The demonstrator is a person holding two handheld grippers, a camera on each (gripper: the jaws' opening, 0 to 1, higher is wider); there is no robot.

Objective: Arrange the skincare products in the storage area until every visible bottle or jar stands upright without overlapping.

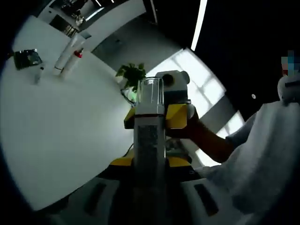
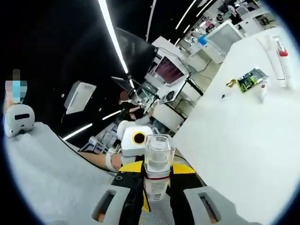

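Note:
A tall bottle (image 1: 150, 136) with a clear cap and a red band under it runs up the middle of the left gripper view. My left gripper (image 1: 150, 161) is shut on its body. My right gripper (image 1: 152, 116) comes in from the right, its yellow pads pressed on the bottle just below the cap. In the right gripper view the same bottle (image 2: 158, 161) stands between my right gripper's (image 2: 158, 171) yellow pads. On the white table (image 1: 70, 131) far off lie a red-capped bottle (image 1: 75, 57) and a white tube (image 1: 65, 52).
A green packet (image 1: 28, 58) and a small white item (image 1: 38, 75) lie near the tubes. A potted plant (image 1: 132, 75) stands at the table's edge. The green packet (image 2: 251, 79) and red-capped bottle (image 2: 281, 54) show on the table (image 2: 234, 136). A white sleeve (image 1: 262, 154) fills the right.

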